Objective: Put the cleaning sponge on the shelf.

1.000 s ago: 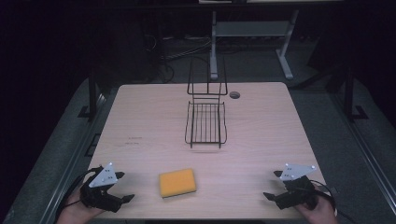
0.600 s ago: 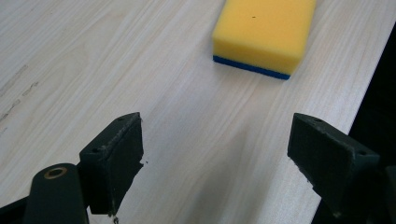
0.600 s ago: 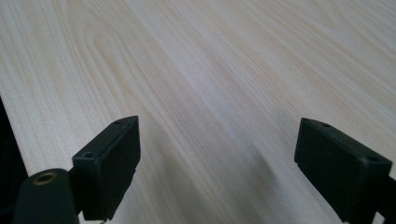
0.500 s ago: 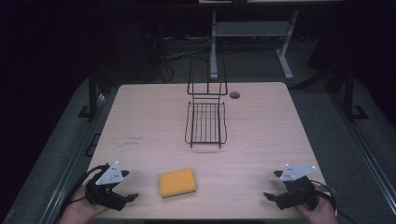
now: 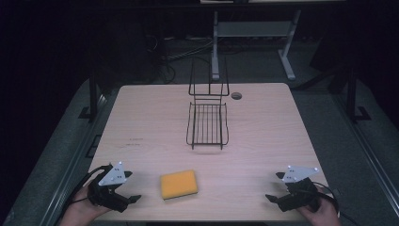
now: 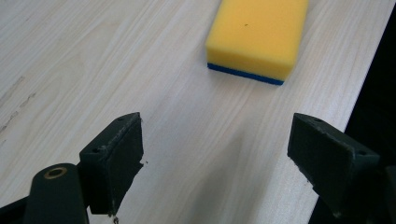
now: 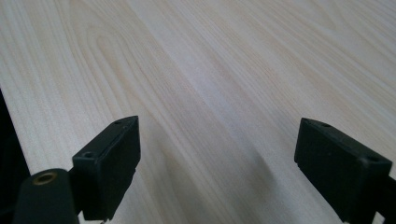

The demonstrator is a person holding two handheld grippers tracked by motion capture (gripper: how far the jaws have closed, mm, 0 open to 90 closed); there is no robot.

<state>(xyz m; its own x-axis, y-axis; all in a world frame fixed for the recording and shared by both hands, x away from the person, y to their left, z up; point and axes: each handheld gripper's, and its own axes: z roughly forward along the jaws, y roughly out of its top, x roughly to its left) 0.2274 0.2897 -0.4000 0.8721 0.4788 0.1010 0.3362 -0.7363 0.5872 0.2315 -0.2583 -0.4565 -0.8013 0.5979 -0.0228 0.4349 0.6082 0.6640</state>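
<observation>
Left gripper (image 5: 123, 200) aimed at the sponge (image 5: 179, 184), jaws wide and empty.

The yellow sponge, blue-backed, lies flat on the table (image 5: 263, 136), near the person's side of the wire rack (image 5: 207, 123) and just ahead of the left gripper (image 6: 217, 163). Probably light, soft and compressible, it is best pinched across its short sides. The right gripper (image 5: 277, 200), well apart from the sponge, also stands wide and holds nothing.

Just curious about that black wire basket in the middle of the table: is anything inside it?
Nothing lies inside the wire basket; pale table shows between its bars. The yellow sponge sits well in front of it, near the left gripper.
</observation>
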